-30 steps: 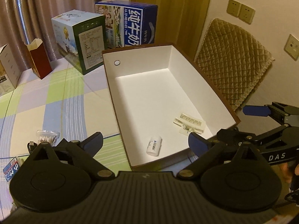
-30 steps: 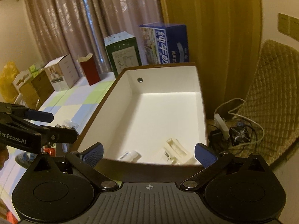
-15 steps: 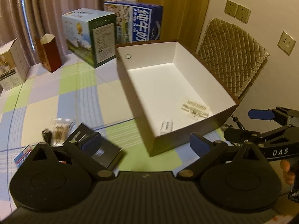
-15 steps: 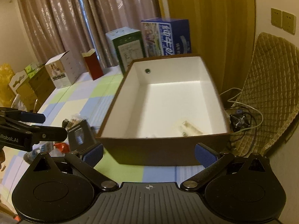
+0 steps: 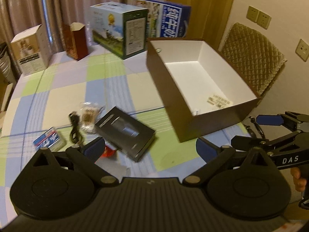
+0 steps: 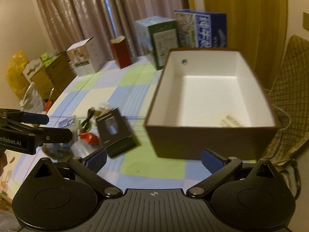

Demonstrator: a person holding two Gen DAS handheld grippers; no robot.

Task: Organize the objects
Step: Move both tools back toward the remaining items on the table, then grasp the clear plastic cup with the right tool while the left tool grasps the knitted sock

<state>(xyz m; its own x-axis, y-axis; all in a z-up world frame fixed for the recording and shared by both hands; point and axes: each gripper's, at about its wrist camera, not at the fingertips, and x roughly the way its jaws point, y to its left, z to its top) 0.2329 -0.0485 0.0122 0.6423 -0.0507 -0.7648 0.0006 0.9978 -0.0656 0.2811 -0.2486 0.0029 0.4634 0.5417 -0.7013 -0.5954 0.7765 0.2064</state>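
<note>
A brown storage box [image 5: 210, 129] with a white inside stands at the table's right; a pale blister pack [image 5: 219, 101] lies in its near end. Left of it lie a black carton [image 5: 125, 133], a coiled black cable [image 5: 75, 128], a clear packet of swabs [image 5: 89, 116], a blue-and-white pack [image 5: 49, 139] and a red wrapper [image 5: 109, 152]. My left gripper [image 5: 149, 147] is open above the table's near edge, empty. My right gripper [image 6: 154, 159] is open and empty too, facing the storage box [image 6: 210, 141] and the black carton [image 6: 115, 133].
Cartons line the far edge: a blue milk carton [image 5: 166, 22], a green one [image 5: 121, 29], a red bag [image 5: 76, 41] and a white carton [image 5: 30, 50]. A quilted chair back [image 5: 255, 58] stands behind the box. The checked tablecloth [image 5: 77, 85] lies between.
Both grippers have pulled back and up from over the storage box. The loose items left of the box have come into view. Both stay open.
</note>
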